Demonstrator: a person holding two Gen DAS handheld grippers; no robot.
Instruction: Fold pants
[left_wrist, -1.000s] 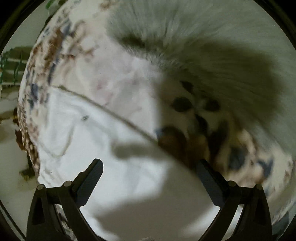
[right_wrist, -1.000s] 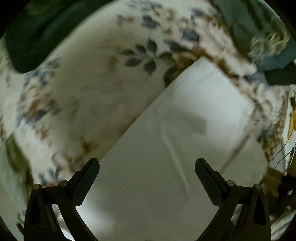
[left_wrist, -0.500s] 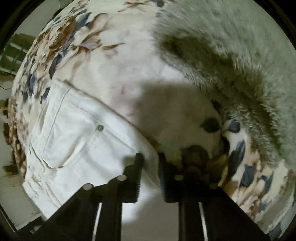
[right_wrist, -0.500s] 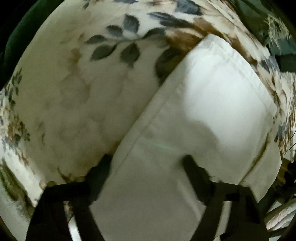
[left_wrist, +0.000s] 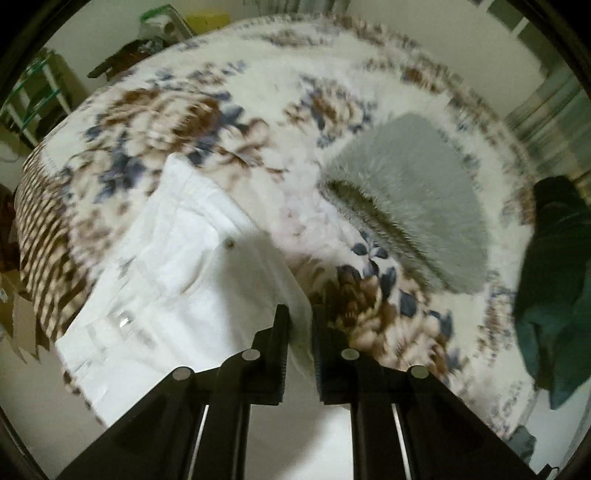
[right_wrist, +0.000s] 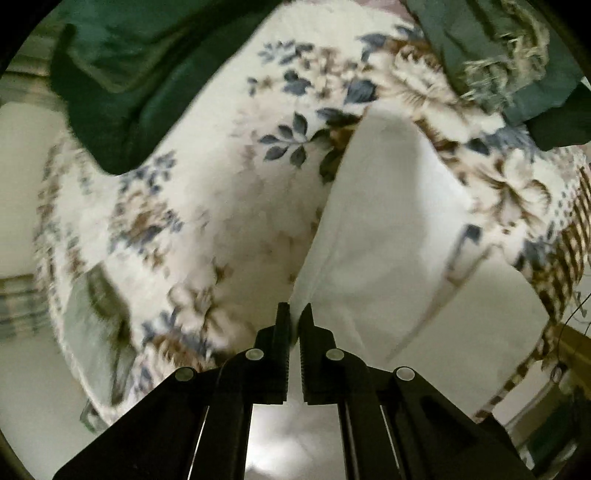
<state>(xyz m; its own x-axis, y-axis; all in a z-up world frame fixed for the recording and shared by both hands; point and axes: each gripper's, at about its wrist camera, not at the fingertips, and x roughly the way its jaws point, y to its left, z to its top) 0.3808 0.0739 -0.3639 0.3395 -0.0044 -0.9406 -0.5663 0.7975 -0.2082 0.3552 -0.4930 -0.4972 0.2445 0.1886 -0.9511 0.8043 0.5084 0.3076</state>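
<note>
White pants (left_wrist: 177, 266) lie on a floral blanket (left_wrist: 258, 110), waist end with a metal button (left_wrist: 230, 243) in the left wrist view. My left gripper (left_wrist: 300, 314) is shut on the pants' edge and holds it lifted above the bed. In the right wrist view the pants (right_wrist: 388, 229) hang in a raised fold. My right gripper (right_wrist: 294, 314) is shut on their left edge.
A grey furry cushion (left_wrist: 413, 206) lies on the blanket to the right of the pants. Dark green cloth (left_wrist: 554, 288) lies at the bed's right edge and also shows in the right wrist view (right_wrist: 140, 74). Shelving (left_wrist: 33, 96) stands at far left.
Both grippers went from open over the pants to shut on their edges. Both have since risen, lifting the pants off the blanket; more of the bed is now in view.
</note>
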